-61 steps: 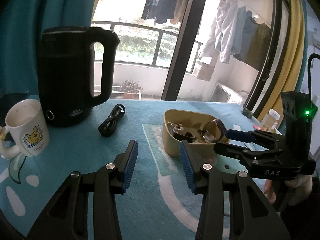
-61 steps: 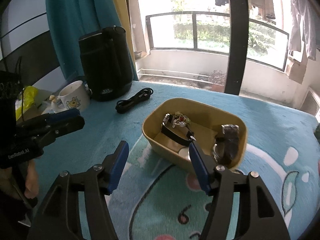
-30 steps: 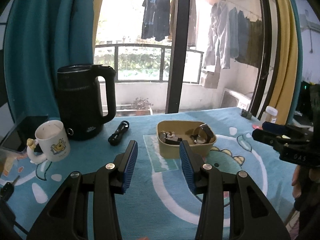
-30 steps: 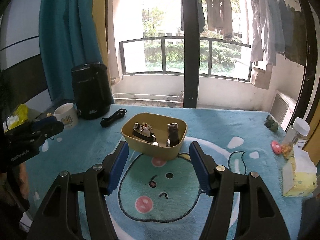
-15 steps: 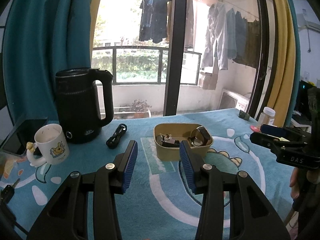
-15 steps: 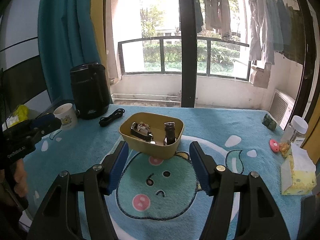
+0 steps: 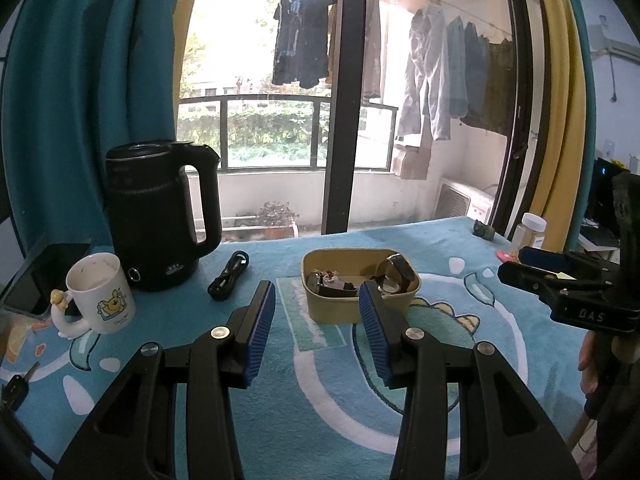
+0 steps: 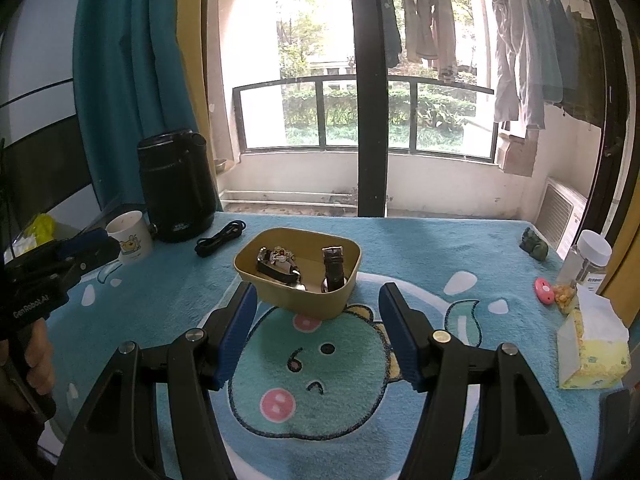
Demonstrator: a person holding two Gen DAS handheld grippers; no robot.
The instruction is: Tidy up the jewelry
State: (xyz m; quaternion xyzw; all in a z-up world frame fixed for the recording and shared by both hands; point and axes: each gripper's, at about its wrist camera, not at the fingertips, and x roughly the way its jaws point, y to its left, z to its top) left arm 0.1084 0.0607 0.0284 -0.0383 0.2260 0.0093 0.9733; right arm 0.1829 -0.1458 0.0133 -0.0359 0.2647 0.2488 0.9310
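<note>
Hovering apart over the blue mat point(image 8: 400, 248), left gripper point(image 7: 317, 312) and right gripper point(image 8: 318, 312) (both spread, empty), short of the yellow bowl point(image 8: 304, 302) of watches point(image 8: 334, 266).

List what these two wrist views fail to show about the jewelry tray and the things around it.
- Tray floor, left wrist view: hidden by its near wall.
- Small pieces beside the watch, right wrist view: too small to identify.
- Mug, right wrist view: partly hidden by the left gripper.
- Key, left wrist view: cut off at the edge.
- Jar contents: too small to identify.
</note>
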